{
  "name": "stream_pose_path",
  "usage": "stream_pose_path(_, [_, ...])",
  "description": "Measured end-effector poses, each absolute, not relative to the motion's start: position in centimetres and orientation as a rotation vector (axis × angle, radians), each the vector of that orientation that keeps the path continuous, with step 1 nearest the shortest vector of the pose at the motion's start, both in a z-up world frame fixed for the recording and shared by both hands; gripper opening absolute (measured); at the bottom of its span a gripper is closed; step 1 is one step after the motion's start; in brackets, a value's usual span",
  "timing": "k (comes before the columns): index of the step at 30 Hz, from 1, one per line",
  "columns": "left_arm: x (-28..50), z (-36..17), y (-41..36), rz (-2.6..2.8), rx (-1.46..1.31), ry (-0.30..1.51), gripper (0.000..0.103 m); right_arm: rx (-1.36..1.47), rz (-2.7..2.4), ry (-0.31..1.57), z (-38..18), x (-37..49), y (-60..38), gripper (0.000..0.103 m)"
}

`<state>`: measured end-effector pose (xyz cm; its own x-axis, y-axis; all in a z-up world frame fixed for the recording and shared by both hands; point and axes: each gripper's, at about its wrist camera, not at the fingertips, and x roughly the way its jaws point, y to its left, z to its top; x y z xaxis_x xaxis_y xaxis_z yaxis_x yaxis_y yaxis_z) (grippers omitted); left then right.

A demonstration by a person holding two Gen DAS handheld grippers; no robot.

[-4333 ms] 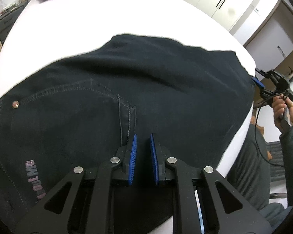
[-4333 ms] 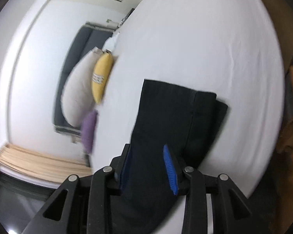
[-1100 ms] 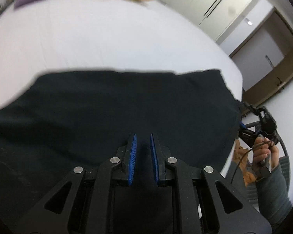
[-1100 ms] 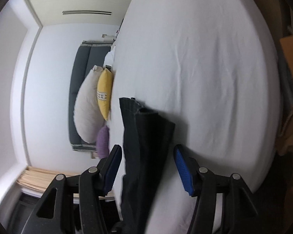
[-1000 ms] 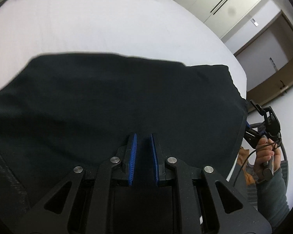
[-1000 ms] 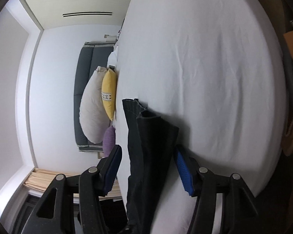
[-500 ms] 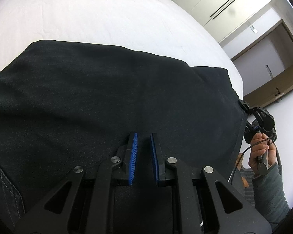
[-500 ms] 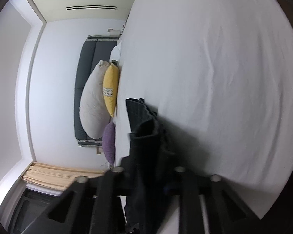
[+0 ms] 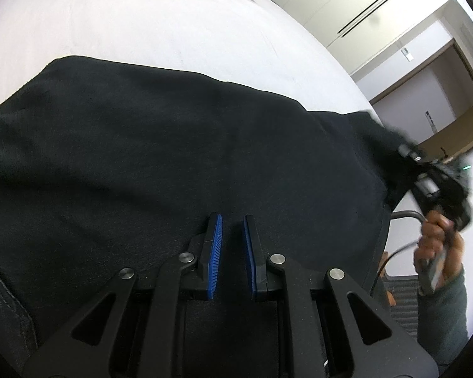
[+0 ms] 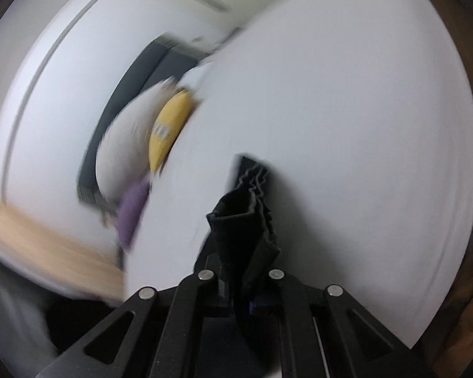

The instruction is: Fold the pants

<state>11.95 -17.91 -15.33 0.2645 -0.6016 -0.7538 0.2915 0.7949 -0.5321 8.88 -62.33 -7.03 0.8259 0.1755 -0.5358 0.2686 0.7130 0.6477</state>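
Note:
The black pants [image 9: 173, 145] lie spread on a white bed [image 9: 142, 22]. My left gripper [image 9: 231, 220] rests low over the near part of the cloth, its blue pads a narrow gap apart with nothing between them. My right gripper [image 10: 241, 283] is shut on the pants' leg end [image 10: 246, 220], which bunches up between the jaws. In the left wrist view the right gripper [image 9: 425, 176] holds that end lifted at the bed's right edge.
Yellow [image 10: 170, 132], grey [image 10: 126, 154] and purple [image 10: 132, 211] pillows lie at the bed's head, by a dark headboard [image 10: 132, 72]. White wardrobe doors [image 9: 347, 9] and a doorway [image 9: 432, 85] stand beyond the bed. The right wrist view is motion-blurred.
My right gripper has closed on the leg end and is lifting it, swinging fast. My left gripper has stayed over the cloth, jaws unchanged.

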Motion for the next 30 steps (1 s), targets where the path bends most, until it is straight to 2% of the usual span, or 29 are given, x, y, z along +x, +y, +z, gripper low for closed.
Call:
stream_pose_path(3, [12.1,-15.3,-17.5,-0.622,-0.337,1.159,0.014,0.329,0.103,0.688,-3.9,10.1,-50.5,0.007])
stream_pose_path(6, [12.3,-15.3,-16.8,-0.623,-0.397,1.167,0.014,-0.211,0.173,0.818,-7.9,9.5,-38.6,0.006])
stream_pose_path(7, [12.4,-15.2,-16.3,-0.613,-0.443,1.184,0.014,-0.324,0.182,0.854,-10.1,9.3,-36.1,0.005])
stream_pose_path(9, [12.4,-14.7,-15.7,-0.601,-0.492,1.201,0.014,-0.373,0.147,0.849,-11.6,8.7,-34.6,0.006])
stream_pose_path(10, [12.3,-14.5,-15.4,-0.604,-0.505,1.204,0.019,-0.352,0.138,0.843,-11.6,8.7,-34.7,0.006])
stream_pose_path(12, [12.2,-14.4,-15.1,-0.618,-0.553,1.209,0.036,-0.283,0.123,0.838,-11.1,8.9,-35.6,0.006])
stream_pose_path(14, [12.1,-13.9,-14.8,-0.639,-0.643,1.189,0.079,-0.303,0.107,0.814,-10.5,8.8,-35.5,0.006])
stream_pose_path(16, [12.0,-12.9,-14.7,-0.638,-0.672,1.158,0.094,-0.305,0.096,0.779,-9.5,8.4,-35.3,0.006])
stream_pose_path(30, [15.3,-14.9,-13.0,-0.707,-0.956,1.272,0.095,-0.378,0.112,0.683,-6.9,7.1,-31.4,0.006])
